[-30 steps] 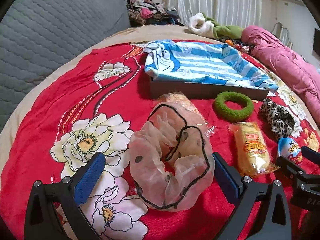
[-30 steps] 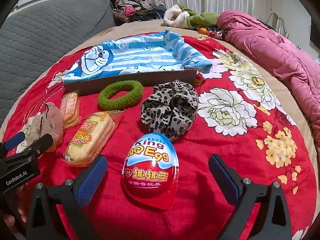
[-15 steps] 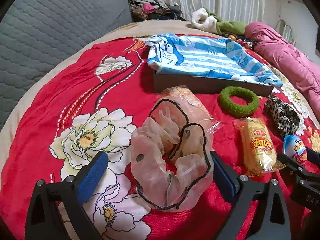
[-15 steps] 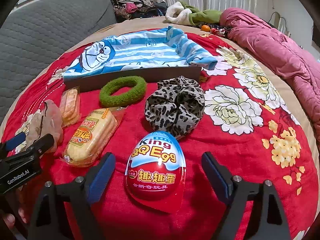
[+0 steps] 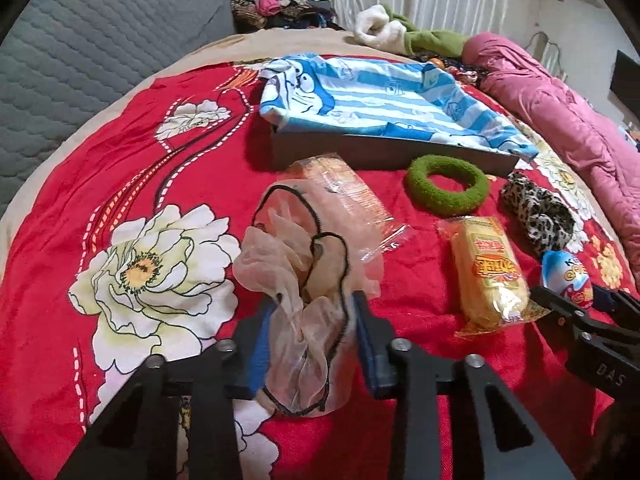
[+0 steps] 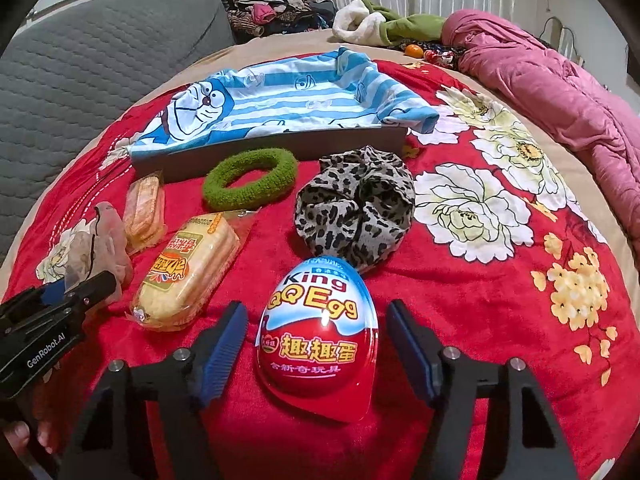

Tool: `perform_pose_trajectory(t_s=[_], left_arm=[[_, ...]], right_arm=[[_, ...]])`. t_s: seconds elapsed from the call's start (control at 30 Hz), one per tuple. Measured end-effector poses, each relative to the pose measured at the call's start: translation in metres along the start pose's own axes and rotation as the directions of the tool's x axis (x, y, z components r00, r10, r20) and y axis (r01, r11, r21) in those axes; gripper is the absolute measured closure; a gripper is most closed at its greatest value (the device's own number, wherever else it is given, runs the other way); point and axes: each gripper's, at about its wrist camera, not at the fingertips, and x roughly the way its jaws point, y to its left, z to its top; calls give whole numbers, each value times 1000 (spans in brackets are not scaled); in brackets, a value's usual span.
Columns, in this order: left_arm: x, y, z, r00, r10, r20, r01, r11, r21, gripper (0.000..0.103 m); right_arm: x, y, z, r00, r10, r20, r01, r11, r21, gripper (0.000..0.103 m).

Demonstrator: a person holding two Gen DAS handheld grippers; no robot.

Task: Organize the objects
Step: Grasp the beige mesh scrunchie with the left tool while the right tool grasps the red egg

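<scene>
A sheer pink scrunchie (image 5: 296,256) with a black edge lies on the red flowered blanket (image 5: 132,152). My left gripper (image 5: 314,308) is closing on its near end, and the fabric is bunched between the pads. A red and blue toy egg (image 6: 320,336) lies between the fingers of my right gripper (image 6: 316,308). Those jaws are closing, with a gap still showing on each side of the egg. Behind them lie a green scrunchie (image 6: 250,182), a leopard scrunchie (image 6: 356,212) and a yellow cake packet (image 6: 188,276). A dark box (image 6: 280,144) draped in a blue striped cloth stands further back.
A second snack packet (image 5: 340,196) lies under the far end of the pink scrunchie. A pink quilt (image 6: 540,76) runs along the right side. A grey quilted cushion (image 5: 80,40) is at the left, and piled clothes (image 6: 272,4) are at the back.
The left jaws have closed in from wide apart and squeezed the pink scrunchie into a bunch. The right jaws have narrowed around the egg. Neither hand has shifted.
</scene>
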Motion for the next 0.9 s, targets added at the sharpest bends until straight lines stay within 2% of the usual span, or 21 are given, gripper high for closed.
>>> perform_pose_trajectory(t_s=[0.03,0.13,0.3,0.53,0.9], left_arm=[[-1,0,0,1000,-8,0,8,1000,-1,75],[-3,2,-1,1000,-27,9,27,1000,-4,80],[-5,3,-1,999,-48,10,48,999,-9,85],[-8,2,-3,999,-38,16,38,999,3,89],[-24,5,-3,998,-39,59,39,999,-1,89]], right_arm=[[0,0,-1,1000,2,-1,-2,1000,0,35],[-1,1,-2,1000,9,-5,-9,1000,-5,48],[-2,0,-4,1000,20,-7,-20,1000,-7,49],[-7,0,-5,999,39,-4,-39,999,2,49],[-21,3,-8,999,36,13,-36,999,-4,49]])
